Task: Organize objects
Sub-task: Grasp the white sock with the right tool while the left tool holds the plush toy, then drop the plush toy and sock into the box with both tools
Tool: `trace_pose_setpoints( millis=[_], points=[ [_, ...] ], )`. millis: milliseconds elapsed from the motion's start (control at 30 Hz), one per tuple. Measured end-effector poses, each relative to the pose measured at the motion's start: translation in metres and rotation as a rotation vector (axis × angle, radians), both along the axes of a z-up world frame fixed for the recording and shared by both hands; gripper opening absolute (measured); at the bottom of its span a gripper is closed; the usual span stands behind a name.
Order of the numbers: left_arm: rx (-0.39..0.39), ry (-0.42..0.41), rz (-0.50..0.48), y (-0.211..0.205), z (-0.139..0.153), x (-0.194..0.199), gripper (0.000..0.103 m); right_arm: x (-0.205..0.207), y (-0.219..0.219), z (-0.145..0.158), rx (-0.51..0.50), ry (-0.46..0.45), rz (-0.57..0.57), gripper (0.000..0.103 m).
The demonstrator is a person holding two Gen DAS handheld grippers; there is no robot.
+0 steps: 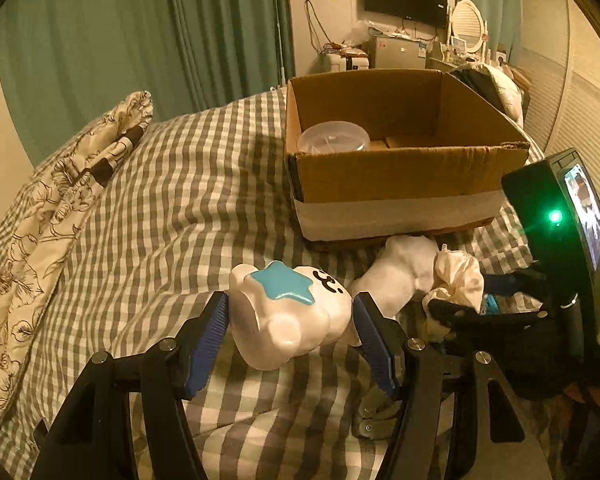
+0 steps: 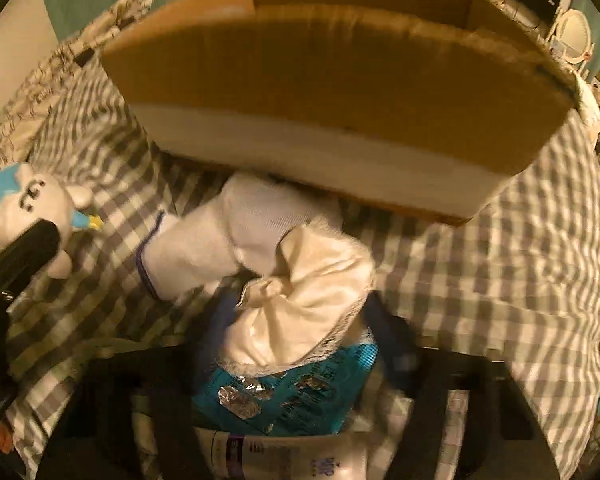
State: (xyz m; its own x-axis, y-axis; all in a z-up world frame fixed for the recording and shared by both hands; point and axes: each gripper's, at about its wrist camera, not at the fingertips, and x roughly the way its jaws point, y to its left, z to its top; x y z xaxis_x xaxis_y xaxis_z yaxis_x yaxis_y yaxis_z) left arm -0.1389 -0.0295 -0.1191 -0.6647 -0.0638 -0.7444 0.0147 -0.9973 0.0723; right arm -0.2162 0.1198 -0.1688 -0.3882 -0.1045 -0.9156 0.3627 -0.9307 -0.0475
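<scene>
My left gripper (image 1: 290,320) is shut on a white toy figure with a blue star (image 1: 288,312), held just above the checked bedspread; the toy also shows in the right wrist view (image 2: 24,208). My right gripper (image 2: 300,316) is shut on a cream cloth scrunchie (image 2: 304,304), also seen in the left wrist view (image 1: 458,280). A white sock (image 2: 220,240) lies beside it against the cardboard box (image 1: 400,176). The box stands open on the bed and holds a clear round plastic lid (image 1: 334,138).
A teal foil packet (image 2: 292,392) and a white tube (image 2: 284,456) lie under my right gripper. A folding multitool (image 1: 374,416) lies on the bedspread. A floral pillow (image 1: 52,220) lies at the left. Green curtains hang behind the bed.
</scene>
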Motion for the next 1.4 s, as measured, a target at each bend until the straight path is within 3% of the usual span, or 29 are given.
trace_pose_setpoints(
  millis=[67, 133, 267, 567, 1000, 1200, 1400],
  points=[
    [0.000, 0.000, -0.001, 0.001, 0.000, 0.002, 0.065, 0.002, 0.000, 0.001, -0.003, 0.005, 0.003, 0.028],
    [0.003, 0.000, -0.001, 0.001, -0.001, 0.003, 0.065, 0.005, 0.003, 0.007, -0.020, 0.031, 0.001, 0.019],
    [0.012, -0.001, 0.002, 0.002, 0.000, 0.008, 0.065, 0.016, 0.010, 0.019, -0.053, 0.082, -0.006, 0.011],
    [0.008, 0.022, -0.012, 0.014, 0.018, 0.027, 0.065, 0.056, 0.026, 0.063, -0.108, 0.193, 0.009, 0.010],
    [0.059, 0.174, -0.081, 0.036, 0.108, 0.058, 0.065, 0.114, 0.039, 0.169, -0.156, 0.400, 0.015, 0.010],
    [0.072, 0.244, -0.093, 0.032, 0.146, 0.047, 0.065, 0.116, 0.045, 0.212, -0.175, 0.483, 0.010, 0.010],
    [0.055, 0.302, -0.093, 0.033, 0.176, 0.011, 0.065, 0.091, 0.042, 0.246, -0.196, 0.543, 0.024, 0.010]
  ],
)
